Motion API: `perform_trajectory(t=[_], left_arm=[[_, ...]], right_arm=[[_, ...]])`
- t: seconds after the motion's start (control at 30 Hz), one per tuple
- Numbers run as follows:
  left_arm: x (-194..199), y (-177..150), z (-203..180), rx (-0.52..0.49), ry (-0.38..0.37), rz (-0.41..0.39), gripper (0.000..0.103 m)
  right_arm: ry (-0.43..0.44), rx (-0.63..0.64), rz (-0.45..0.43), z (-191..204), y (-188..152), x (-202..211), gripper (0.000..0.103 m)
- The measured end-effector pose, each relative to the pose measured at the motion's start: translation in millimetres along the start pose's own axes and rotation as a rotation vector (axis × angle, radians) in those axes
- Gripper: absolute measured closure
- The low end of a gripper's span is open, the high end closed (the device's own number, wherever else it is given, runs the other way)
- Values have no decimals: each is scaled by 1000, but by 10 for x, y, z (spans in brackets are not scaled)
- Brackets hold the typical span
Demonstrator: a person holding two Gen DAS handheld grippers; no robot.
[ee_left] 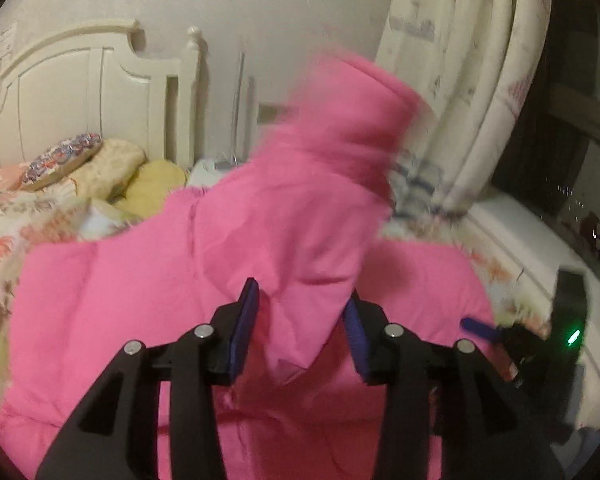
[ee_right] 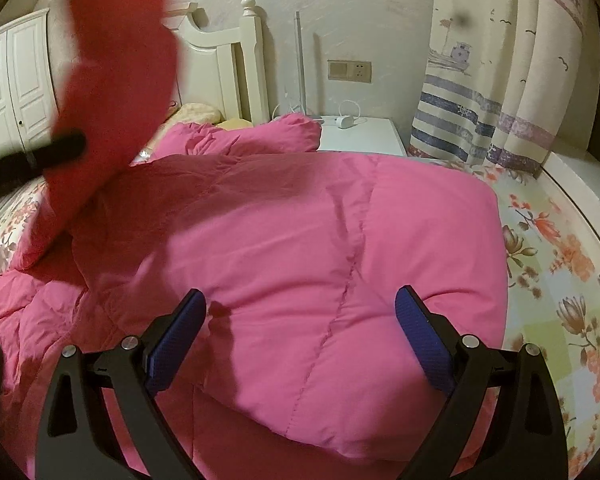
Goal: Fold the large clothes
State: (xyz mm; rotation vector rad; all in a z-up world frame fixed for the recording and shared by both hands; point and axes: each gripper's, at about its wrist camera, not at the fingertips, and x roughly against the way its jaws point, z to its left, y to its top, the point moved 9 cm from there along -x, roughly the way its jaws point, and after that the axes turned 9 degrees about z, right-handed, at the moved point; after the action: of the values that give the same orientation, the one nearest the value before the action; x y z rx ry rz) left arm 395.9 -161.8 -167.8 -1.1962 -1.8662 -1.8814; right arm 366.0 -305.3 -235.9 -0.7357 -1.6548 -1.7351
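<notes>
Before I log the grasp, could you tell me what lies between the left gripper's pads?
A raised fold of the pink jacket lies between the left gripper pads, seen in the left wrist view; whether they press it is unclear.

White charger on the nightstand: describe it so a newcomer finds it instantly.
Start at the cream headboard and go right to the white nightstand beside the striped curtain. The charger is the small white block there, the only item with a looping cable.
</notes>
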Motion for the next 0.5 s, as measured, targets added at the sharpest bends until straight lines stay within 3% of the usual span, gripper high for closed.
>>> perform_trajectory(t=[0.1, 0.17, 0.27, 0.33, 0.43, 0.5], left_arm=[[-67, -253, 87, -11, -8, 67, 61], [6, -326, 136, -29, -3, 70, 56], [267, -371, 249, -60, 49, 25, 38], [440, -377, 405, -104, 160, -9, 27], [649, -422, 731, -171, 370, -26, 18], [715, -457, 988, -172, 472, -11, 15]], right_arm=[[7, -5, 1, -6, 5, 1, 12], [9, -7, 0, -3, 1, 0, 12], [11, -9, 3, -5, 5, -6, 12], [10, -9, 3, -6, 8, -7, 12], [8, -8, 4, -8, 8, -8, 12], [9, -8, 4, -10, 8, -8, 11]])
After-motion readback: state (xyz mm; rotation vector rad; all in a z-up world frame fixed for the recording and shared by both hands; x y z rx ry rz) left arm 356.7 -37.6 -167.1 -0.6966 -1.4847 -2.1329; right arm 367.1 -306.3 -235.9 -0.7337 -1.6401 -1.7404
